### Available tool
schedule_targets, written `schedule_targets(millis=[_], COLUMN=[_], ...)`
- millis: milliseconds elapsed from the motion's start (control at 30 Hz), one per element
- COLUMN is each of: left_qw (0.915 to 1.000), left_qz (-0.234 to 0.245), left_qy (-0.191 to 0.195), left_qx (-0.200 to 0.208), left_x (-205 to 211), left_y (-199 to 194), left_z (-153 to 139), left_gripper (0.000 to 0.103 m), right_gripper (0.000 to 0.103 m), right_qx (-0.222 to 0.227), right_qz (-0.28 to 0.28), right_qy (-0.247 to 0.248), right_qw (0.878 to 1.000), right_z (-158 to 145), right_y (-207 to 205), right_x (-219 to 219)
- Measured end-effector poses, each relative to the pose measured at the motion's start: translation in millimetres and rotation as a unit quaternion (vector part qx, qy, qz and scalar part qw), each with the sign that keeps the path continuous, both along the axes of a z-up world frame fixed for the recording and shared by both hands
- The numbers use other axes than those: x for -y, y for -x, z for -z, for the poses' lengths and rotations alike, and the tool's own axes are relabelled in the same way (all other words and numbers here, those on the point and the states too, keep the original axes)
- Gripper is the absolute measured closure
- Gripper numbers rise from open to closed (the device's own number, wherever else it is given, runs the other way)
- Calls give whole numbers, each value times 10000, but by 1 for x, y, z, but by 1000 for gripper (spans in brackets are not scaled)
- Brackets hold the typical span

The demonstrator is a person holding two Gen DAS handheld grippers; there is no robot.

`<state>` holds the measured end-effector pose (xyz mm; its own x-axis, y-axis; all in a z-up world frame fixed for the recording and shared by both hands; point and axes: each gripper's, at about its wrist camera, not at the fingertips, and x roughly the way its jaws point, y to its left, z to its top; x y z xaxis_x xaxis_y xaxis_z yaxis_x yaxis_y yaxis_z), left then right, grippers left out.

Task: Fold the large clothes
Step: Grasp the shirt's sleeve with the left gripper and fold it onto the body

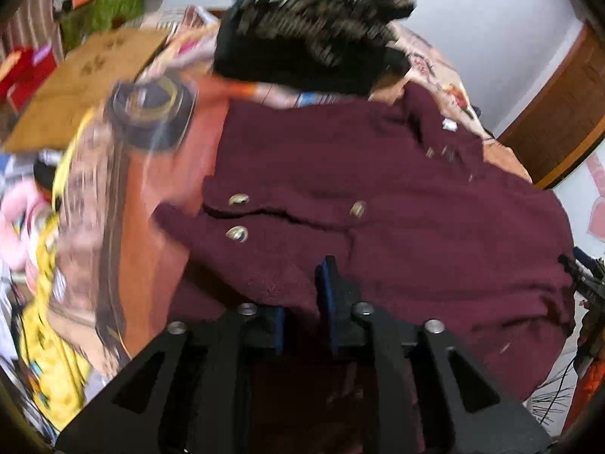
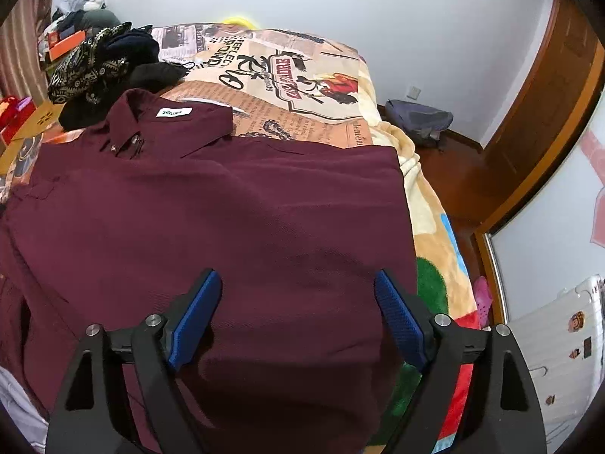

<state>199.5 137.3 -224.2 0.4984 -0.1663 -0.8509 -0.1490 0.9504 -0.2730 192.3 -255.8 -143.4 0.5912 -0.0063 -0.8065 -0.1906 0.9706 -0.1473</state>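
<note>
A large maroon shirt (image 2: 211,204) lies on the bed, collar with a white label (image 2: 174,112) at the far end. In the left wrist view the shirt (image 1: 416,196) shows a cuff with brass buttons (image 1: 239,199) folded over it. My left gripper (image 1: 302,295) is shut on a fold of the maroon shirt near its lower edge; the view is blurred. My right gripper (image 2: 298,317) is open just above the shirt's lower right part, blue pads (image 2: 397,317) apart, holding nothing.
A patterned bedspread (image 2: 302,75) covers the bed. A pile of dark patterned clothes (image 2: 98,64) lies beyond the collar, also in the left wrist view (image 1: 314,26). A cardboard box (image 1: 87,83) stands at left. A backpack (image 2: 419,117), wooden door and white suitcase (image 2: 559,344) are at right.
</note>
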Motion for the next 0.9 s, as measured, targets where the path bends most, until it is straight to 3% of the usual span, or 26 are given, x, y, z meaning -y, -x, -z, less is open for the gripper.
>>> schedule_targets(millis=[67, 133, 200, 400, 467, 567, 633, 767, 900], left_qw=[9996, 9993, 9964, 9970, 9966, 9926, 9926, 9948, 9984], left_qz=[-37, -296, -600, -656, -680, -726, -684, -538, -355], left_qy=[266, 37, -552, -251, -380, -954, -988, -847, -439], left_qx=[-112, -226, -220, -319, -279, -201, -160, -149, -99], left_x=[-3, -6, -10, -29, -31, -35, -43, -54, -60], left_y=[8, 18, 29, 41, 42, 42, 38, 20, -12], left_z=[11, 17, 17, 11, 2, -15, -15, -18, -16], left_gripper=[76, 39, 28, 24, 24, 24, 24, 24, 24], right_gripper=[21, 20, 20, 21, 21, 21, 20, 20, 20], right_qx=[0, -14, -44, -180, -175, -132, -100, -69, -185], right_qz=[41, 94, 111, 15, 72, 202, 287, 406, 593], right_qy=[-63, -144, -226, -521, -630, -760, -842, -1041, -1409], right_qw=[10000, 9999, 9997, 9985, 9978, 9968, 9960, 9937, 9881], right_z=[0, -2, -4, -14, -19, -25, -29, -32, -30], right_y=[1, 2, 2, 7, 11, 18, 23, 20, -3], right_x=[-1, 2, 2, 9, 17, 29, 39, 56, 68])
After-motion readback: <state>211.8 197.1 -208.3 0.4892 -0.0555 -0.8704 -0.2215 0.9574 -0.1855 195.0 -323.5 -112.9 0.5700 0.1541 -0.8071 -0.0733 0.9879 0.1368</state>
